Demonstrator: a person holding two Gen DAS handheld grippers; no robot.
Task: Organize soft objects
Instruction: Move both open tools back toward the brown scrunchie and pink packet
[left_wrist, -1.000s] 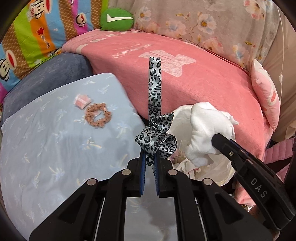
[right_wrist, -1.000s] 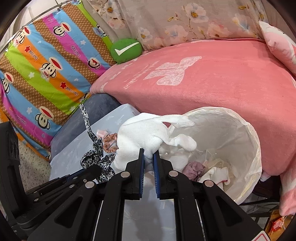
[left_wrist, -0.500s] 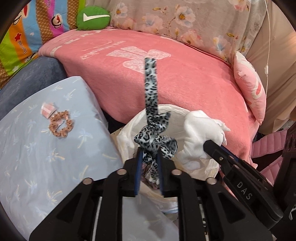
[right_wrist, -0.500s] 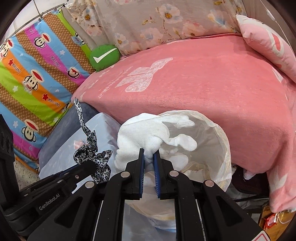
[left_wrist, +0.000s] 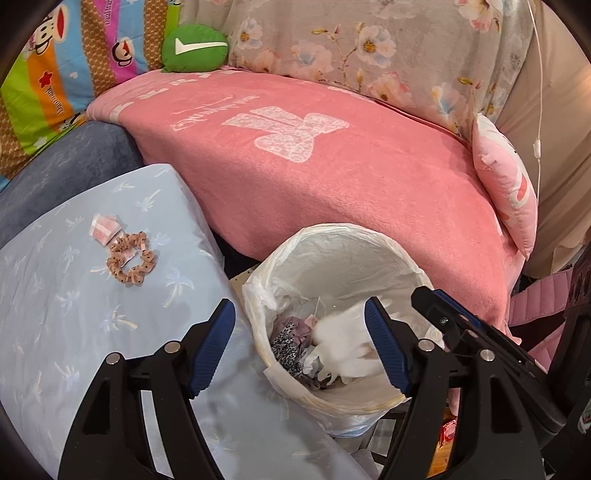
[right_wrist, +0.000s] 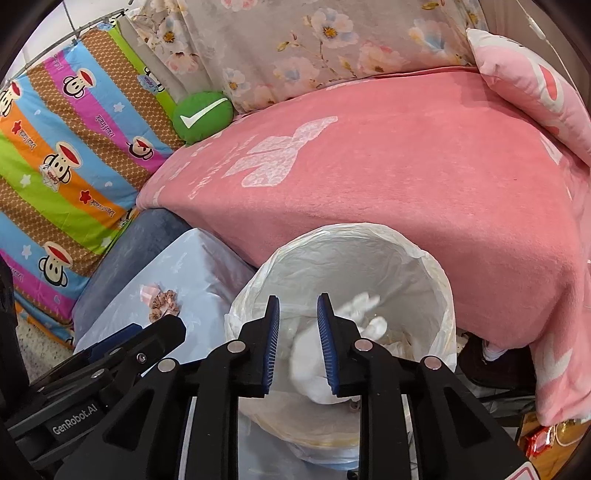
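My left gripper (left_wrist: 295, 317) hangs over the white-lined bin (left_wrist: 332, 230), its jaws opening wide with nothing between them. The leopard-print ribbon (left_wrist: 286, 347) lies inside the bin among other scraps. Beside it a white soft toy (left_wrist: 347, 347) is a blur, dropping into the bin. My right gripper (right_wrist: 298, 299) is also above the bin (right_wrist: 343, 230), jaws opening. The white toy (right_wrist: 314, 365) is blurred below its right finger and free of the pads. A brown scrunchie (left_wrist: 131, 258) and a small pink packet (left_wrist: 105, 227) lie on the light-blue cushion (left_wrist: 55, 332).
A pink blanket (left_wrist: 332, 166) covers the bed behind the bin. A green cushion (left_wrist: 195, 48) and a striped monkey-print cover (right_wrist: 55, 147) sit at the back left, a pink pillow (left_wrist: 506, 199) at the right. The bin stands in the gap between cushion and bed.
Both grippers have opened. The leopard ribbon has dropped from the left one into the bin, and the white toy has slipped from the right one and is falling in.
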